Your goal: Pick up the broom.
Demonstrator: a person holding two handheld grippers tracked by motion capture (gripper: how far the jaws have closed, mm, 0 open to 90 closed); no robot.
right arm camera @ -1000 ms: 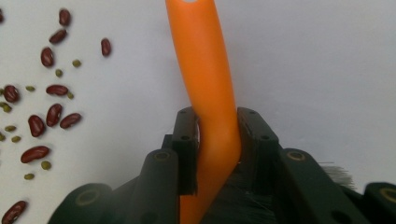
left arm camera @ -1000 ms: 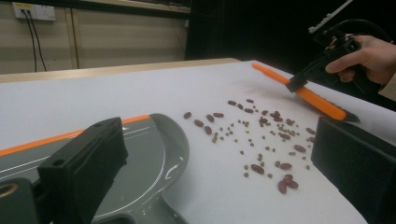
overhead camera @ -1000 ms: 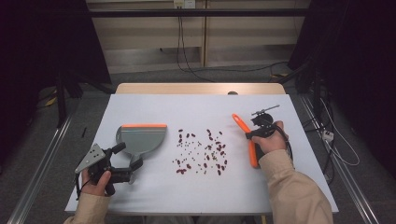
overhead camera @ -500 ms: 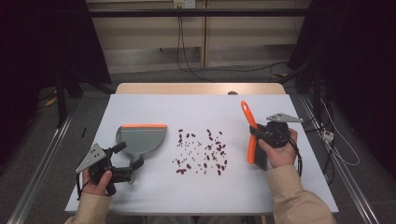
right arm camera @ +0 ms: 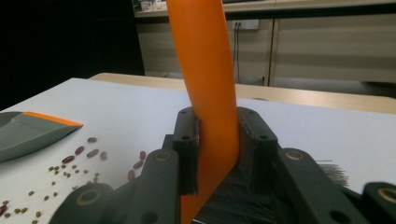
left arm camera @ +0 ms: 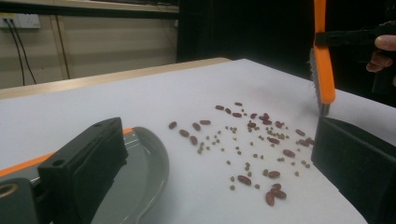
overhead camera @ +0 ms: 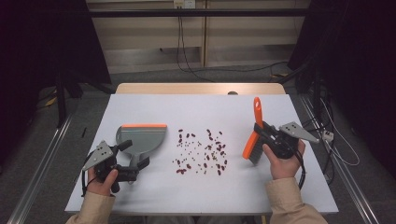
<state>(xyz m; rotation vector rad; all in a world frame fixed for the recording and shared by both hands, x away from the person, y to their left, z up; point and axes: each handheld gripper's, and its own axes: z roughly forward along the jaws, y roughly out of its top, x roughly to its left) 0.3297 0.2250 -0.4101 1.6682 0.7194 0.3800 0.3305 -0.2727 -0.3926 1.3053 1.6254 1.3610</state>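
**Claws, brush, dustpan, spilled beans – stock at sweep setup**

Right claw (overhead camera: 259,132): jaws clamped on orange brush (overhead camera: 252,130) at neck of handle, one jaw each side per right gripper view. Brush held near upright, bristles down, off to right of the spill – prob. so it can sweep leftward toward pan.

Left claw (overhead camera: 136,164): at handle of grey dustpan (overhead camera: 141,138), appears closed on it; pad contact not clearly visible. Pan lies flat on surface (overhead camera: 154,109), left of spill, orange-edged lip on far side – lip doesn't yet face the spill, so likely needs turning.

Beans (overhead camera: 201,151): red-brown w/ smaller greenish ones, scattered mid-surface between pan and brush, touching neither.

Hard to read: whether bristle tips touch surface – can't tell. Pan handle hidden under left claw. Brush top cut off in both gripper views. Bean count n/a, too small.
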